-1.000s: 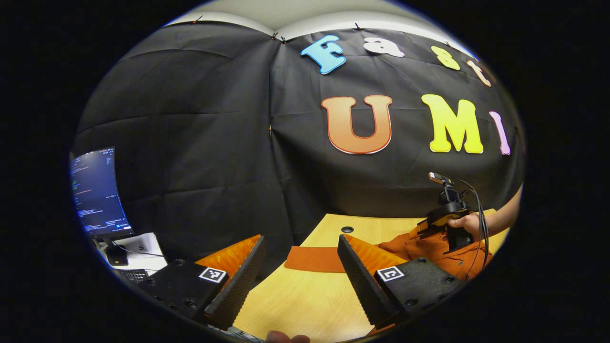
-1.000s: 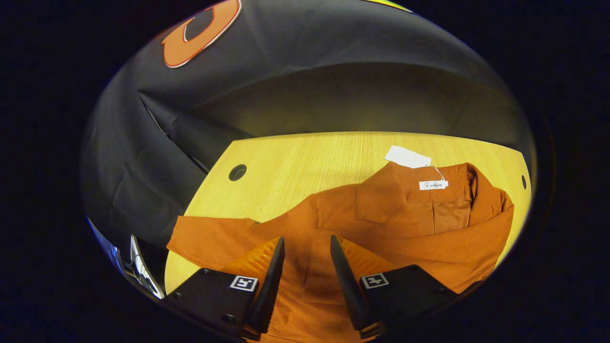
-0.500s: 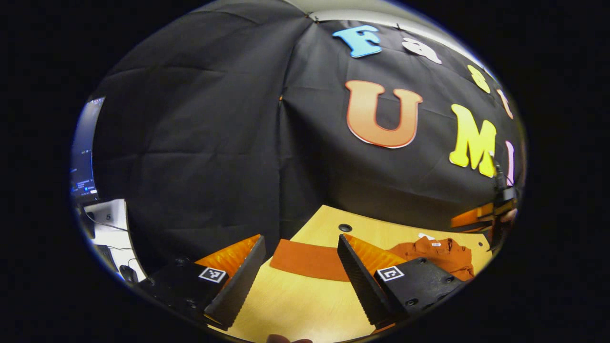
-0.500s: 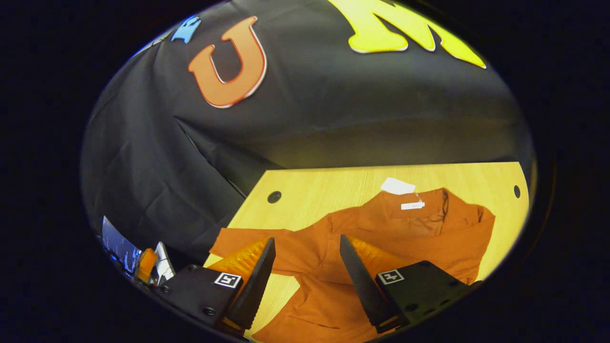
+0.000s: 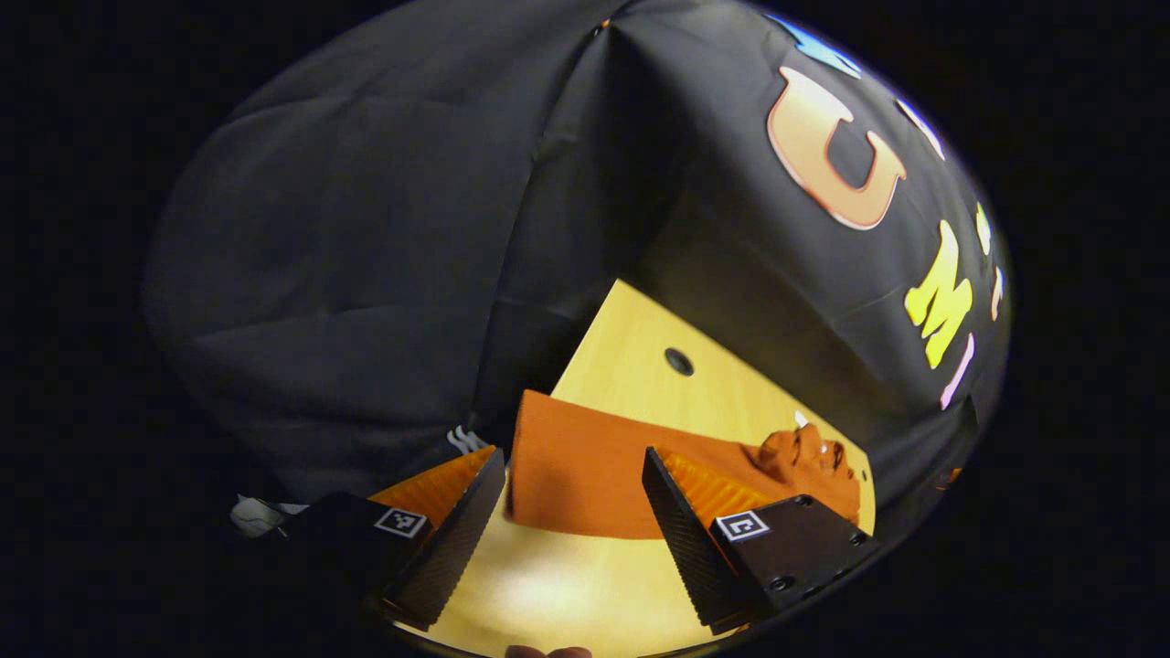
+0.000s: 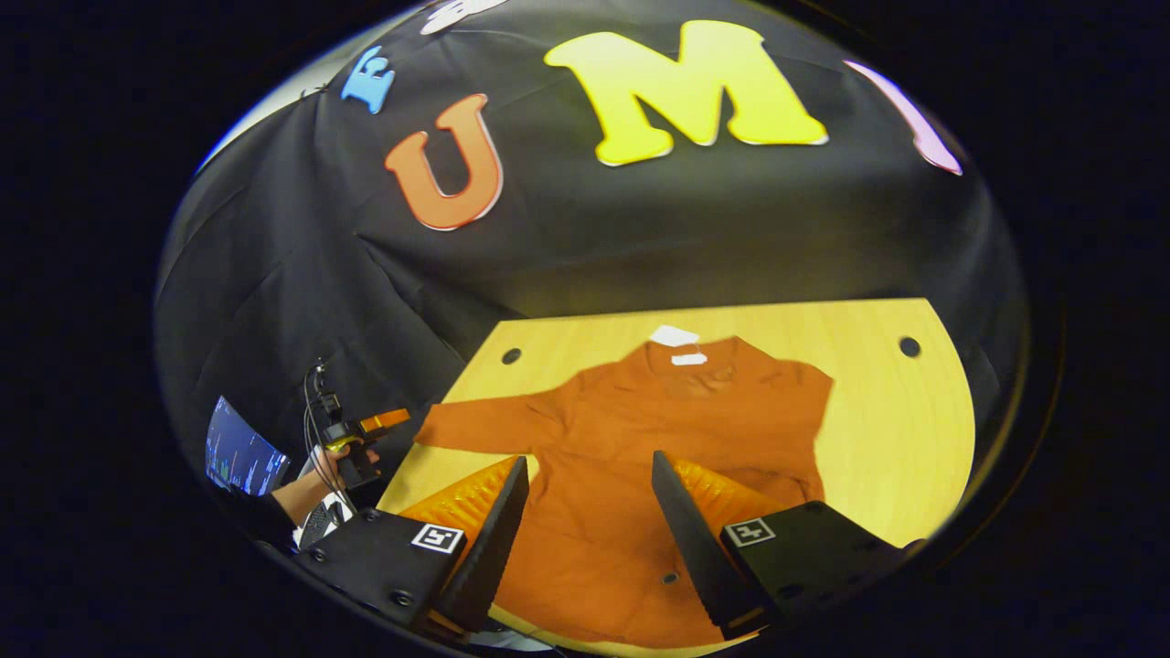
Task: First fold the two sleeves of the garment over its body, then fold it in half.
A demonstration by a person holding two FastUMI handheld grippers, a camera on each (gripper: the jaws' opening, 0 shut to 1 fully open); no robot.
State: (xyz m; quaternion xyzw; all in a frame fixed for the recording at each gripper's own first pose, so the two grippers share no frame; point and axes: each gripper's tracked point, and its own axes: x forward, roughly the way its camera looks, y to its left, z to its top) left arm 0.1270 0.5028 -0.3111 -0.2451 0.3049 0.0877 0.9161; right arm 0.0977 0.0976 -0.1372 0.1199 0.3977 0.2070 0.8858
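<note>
So the orange shirt (image 6: 658,439) is lying flat in the middle of the bench (image 6: 896,402), collar and white tag (image 6: 674,335) up near the far edge by the black cloth, hem hanging close to the near edge. Long axis runs near edge to far edge. One sleeve (image 5: 585,466) sticks straight out toward the left edge, almost at the corner with the cable hole (image 6: 511,355). The other sleeve already looks folded in over the body on the right side, though it's a bit bunched there and hard to read.

Both tongs are spread wide and holding nothing. The left tongs (image 5: 571,512) are hovering right over the cuff end of that outstretched sleeve; the right tongs (image 6: 590,521) are above the lower body of the shirt, not touching it as far as I can tell.

What could go sideways, in my guess: the cuff sits so near the left edge that a sloppy pinch could grab only the top layer, or shove the sleeve off the bench. Pulling it across too fast could also drag the whole shirt and skew it, wrecking the half fold later. The loose tag might flip under too.
</note>
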